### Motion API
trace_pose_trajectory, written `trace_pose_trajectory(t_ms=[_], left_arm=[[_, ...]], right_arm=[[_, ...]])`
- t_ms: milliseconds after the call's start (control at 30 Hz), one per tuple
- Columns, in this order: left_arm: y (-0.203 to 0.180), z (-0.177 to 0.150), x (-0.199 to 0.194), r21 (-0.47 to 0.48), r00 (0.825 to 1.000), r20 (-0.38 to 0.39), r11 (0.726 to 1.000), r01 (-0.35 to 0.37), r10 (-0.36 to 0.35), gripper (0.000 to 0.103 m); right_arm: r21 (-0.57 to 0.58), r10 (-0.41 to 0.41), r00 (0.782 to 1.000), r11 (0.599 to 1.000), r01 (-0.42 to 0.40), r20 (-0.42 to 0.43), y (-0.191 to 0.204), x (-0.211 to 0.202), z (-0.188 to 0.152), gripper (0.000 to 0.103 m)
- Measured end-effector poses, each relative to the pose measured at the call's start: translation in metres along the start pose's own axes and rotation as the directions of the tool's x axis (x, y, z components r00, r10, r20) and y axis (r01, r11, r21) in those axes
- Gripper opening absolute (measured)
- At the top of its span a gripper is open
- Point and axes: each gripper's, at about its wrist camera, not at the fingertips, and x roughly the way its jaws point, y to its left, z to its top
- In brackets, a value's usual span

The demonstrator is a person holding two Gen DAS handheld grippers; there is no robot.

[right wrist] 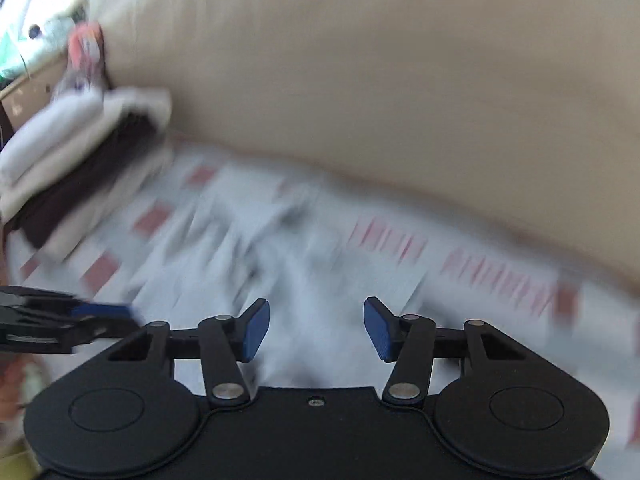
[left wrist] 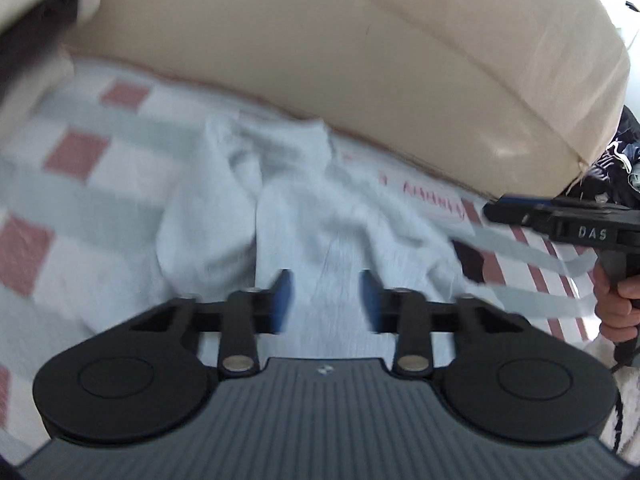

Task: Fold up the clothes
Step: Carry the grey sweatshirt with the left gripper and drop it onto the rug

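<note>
You held both grippers low over the garment [left wrist: 280, 208], a pale rumpled piece lying on the checked cover [left wrist: 72, 152] just in front of the beige cushion [left wrist: 360, 48].

Left gripper [left wrist: 326, 300]: jaws partly apart, cloth under the gap, nothing pinched as far as the blur allowed.

Right gripper [right wrist: 316, 328]: jaws wide, empty, above the same cloth (its outline was smeared here).

A folded stack [right wrist: 80, 152] sat off to the left in the right wrist view, against the cushion.

Risks, by my reading:
- Jaws closing on a ridge of wrinkles, not an edge, would lift a bunch and spoil the fold.
- A deep bite could catch the cover along with the garment.
- Uneven grips on the two sides would skew the fold.
- A wide sweep left could knock the stack.
</note>
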Motion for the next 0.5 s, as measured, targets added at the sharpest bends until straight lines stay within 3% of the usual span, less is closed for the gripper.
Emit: trace_pose_trajectory(t_ms=[33,133,267,433,500], left_arm=[[0.004,-0.003,-0.001,-0.005,1.000,-0.006,1.000,0.010,-0.010,0.025],[-0.002,-0.007,-0.003,0.011,1.000,-0.012,1.000,0.026,-0.026,0.025],[-0.013,-0.004,-0.016,0.037,0.999,0.010,0.998,0.052,-0.053,0.025],[-0.023,-0.006,-0.021,0.038,0.994,0.015,0.993,0.111,-0.111,0.025],[-0.031,-0.005,-0.028,0.060,0.991,0.023,0.989,0.133,-0.134,0.026]], right_arm=[[0.041,0.037,0.998,0.999,-0.035,-0.053,-0.002,0.008,-0.003,0.058],[0.054,0.084,0.991,0.995,-0.079,-0.107,-0.004,0.012,-0.021,0.058],[0.057,0.003,0.994,0.998,0.003,-0.105,-0.012,0.021,-0.022,0.058],[0.194,0.014,0.994,0.981,0.008,-0.109,-0.033,0.025,-0.021,0.055],[0.213,0.008,0.995,0.977,0.014,-0.104,-0.036,0.028,-0.018,0.035]])
